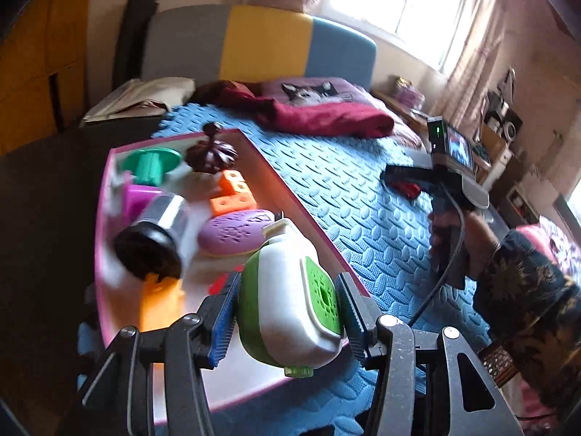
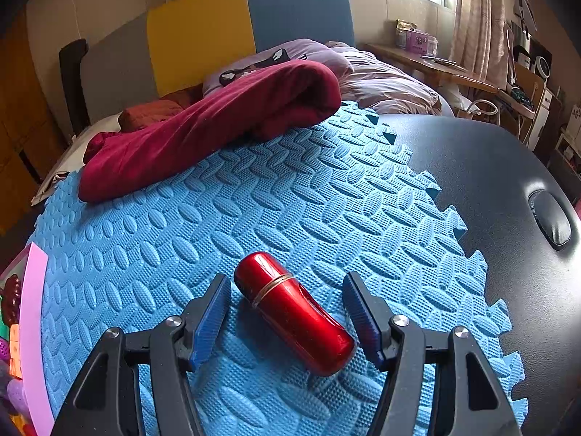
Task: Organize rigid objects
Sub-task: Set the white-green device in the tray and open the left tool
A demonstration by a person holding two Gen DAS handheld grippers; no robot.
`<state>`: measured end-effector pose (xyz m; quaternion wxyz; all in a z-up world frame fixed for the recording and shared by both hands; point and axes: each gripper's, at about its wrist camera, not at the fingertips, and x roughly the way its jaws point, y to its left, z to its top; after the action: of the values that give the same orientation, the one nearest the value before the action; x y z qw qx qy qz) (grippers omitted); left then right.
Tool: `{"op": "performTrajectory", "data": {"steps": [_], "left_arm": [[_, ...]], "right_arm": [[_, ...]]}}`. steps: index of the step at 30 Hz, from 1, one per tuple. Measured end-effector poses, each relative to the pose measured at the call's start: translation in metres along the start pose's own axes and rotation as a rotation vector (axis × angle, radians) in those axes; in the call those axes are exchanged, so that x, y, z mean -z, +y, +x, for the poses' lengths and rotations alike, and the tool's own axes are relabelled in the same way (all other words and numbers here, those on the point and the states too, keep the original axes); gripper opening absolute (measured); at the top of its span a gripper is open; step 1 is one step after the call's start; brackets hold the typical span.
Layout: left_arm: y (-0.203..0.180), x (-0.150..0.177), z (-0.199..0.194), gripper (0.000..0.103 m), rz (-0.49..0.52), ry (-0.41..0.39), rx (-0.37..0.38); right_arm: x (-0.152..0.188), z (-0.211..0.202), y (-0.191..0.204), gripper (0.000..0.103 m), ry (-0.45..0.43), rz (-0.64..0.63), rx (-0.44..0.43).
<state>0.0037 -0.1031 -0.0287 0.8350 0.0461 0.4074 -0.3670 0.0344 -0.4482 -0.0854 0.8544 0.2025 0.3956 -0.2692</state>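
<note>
I had the right gripper [image 2: 287, 318] standing open astride the red capsule [image 2: 295, 313] on the blue mat [image 2: 254, 200], its long axis slanting across the gap (left gripper [image 1: 287, 321] clamped on the green-and-white container [image 1: 287, 301] over the pink tray [image 1: 312, 232]).

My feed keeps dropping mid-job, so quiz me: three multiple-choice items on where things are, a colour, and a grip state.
1. Where does the red canister lie?
A. on the blue foam mat
B. in the pink-rimmed tray
C. on the maroon blanket

2. What colours is the item in the left gripper?
A. orange and purple
B. white and green
C. black and silver

3. How stands the right gripper?
A. shut on the canister
B. out of view
C. open, astride the canister

Key: 1 A, mat shows all around it. 2 B, the white-and-green container sits between the jaws. 3 C, both jaws stand clear of it.
</note>
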Motion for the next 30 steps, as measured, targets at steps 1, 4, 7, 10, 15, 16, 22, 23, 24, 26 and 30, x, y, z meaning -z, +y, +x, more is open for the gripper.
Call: {"op": "performTrajectory", "data": {"steps": [1, 4, 7, 10, 15, 16, 22, 23, 24, 26, 30], "left_arm": [[-0.001, 0.000, 0.005, 0.053, 0.009, 0.007, 0.004], [-0.003, -0.001, 0.020, 0.053, 0.031, 0.033, 0.017], [-0.002, 0.002, 0.033, 0.053, 0.045, 0.049, -0.018], [-0.002, 0.004, 0.032, 0.054, 0.058, 0.035, -0.043], [0.004, 0.008, 0.027, 0.055, 0.029, 0.034, -0.048], [0.005, 0.009, 0.025, 0.055, 0.025, 0.033, -0.050], [0.007, 0.014, 0.014, 0.054, 0.005, 0.011, -0.061], [0.007, 0.015, 0.012, 0.054, 0.005, 0.005, -0.064], [0.006, 0.015, 0.012, 0.053, 0.011, 0.005, -0.070], [0.005, 0.016, 0.012, 0.047, 0.017, 0.004, -0.076], [-0.001, 0.016, 0.013, 0.045, 0.045, -0.004, -0.094]], "right_arm": [[0.000, 0.000, 0.000, 0.066, 0.000, 0.001, -0.001], [0.000, 0.000, 0.000, 0.066, 0.000, 0.001, 0.000], [0.000, 0.001, 0.000, 0.066, 0.000, 0.000, 0.001], [0.000, 0.001, 0.000, 0.066, 0.000, -0.001, 0.002], [0.000, 0.000, 0.000, 0.066, 0.000, -0.003, 0.004], [0.000, 0.000, 0.000, 0.066, 0.000, -0.003, 0.005], [0.000, 0.000, 0.000, 0.066, 0.000, -0.003, 0.004], [0.000, 0.000, 0.000, 0.066, 0.000, -0.003, 0.004], [0.000, 0.000, 0.000, 0.066, 0.000, -0.003, 0.004], [0.000, 0.000, 0.000, 0.066, -0.001, -0.003, 0.005], [0.000, -0.001, -0.002, 0.062, -0.005, 0.009, 0.002]]}}
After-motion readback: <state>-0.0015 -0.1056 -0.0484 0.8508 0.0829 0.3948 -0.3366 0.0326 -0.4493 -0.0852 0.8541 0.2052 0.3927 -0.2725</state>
